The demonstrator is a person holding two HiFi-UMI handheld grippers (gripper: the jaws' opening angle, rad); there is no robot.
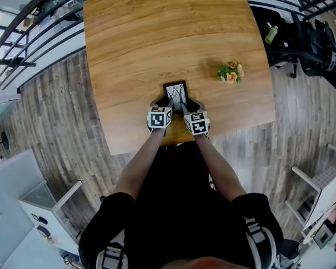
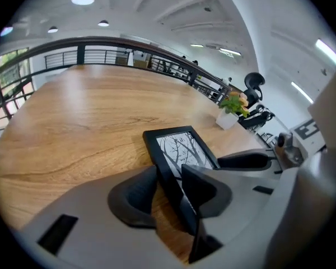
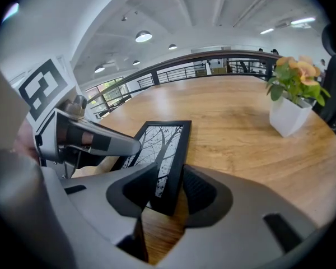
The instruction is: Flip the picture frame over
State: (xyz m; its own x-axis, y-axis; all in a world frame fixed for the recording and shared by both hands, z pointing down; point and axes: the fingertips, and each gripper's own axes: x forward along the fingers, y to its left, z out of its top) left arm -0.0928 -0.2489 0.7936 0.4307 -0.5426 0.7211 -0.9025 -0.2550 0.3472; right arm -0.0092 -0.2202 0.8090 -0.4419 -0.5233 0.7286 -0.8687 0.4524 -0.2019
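Two grips on one item. Left hand-held gripper (image 2: 169,192): jaws part-closed, pads clamped on left edge of picture frame (image 1: 176,94), near its closest corner. Right hand-held gripper (image 3: 171,189): same narrow gap, pads pinching the frame's right edge. Frame betw. the two, reaching ahead of both tips, black border, tree pic facing up. Under & around: wooden counter (image 1: 157,32), both tools at its near edge. Potted flowers (image 1: 231,72) ahead & to right of right hand-held gripper, well apart from frame. Railing (image 2: 101,52) beyond far counter edge.
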